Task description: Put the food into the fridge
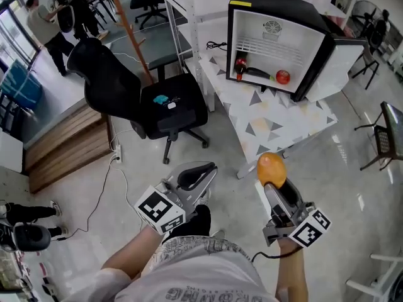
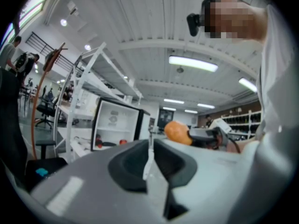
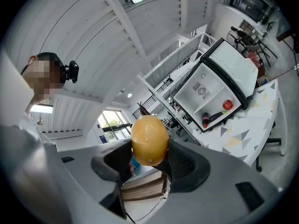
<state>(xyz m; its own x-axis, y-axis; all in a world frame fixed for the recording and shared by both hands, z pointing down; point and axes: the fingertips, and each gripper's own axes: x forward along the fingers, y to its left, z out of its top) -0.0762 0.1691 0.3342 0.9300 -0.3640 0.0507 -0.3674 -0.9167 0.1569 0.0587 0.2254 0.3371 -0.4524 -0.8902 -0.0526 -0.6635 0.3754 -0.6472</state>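
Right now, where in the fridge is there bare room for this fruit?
The rack above the tomato and eggplant looks bare, room for the fruit. The fridge floor is crowded along its front. The table before it is bare.

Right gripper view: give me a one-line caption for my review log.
Right gripper shut on a yellow-orange fruit, aimed toward the open fridge standing on the patterned table.

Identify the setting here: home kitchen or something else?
Most likely an open office or lab, not a home. A small fridge sits on a table near a rolling office chair, white metal shelving stands alongside, and strip lights line a bare ceiling.
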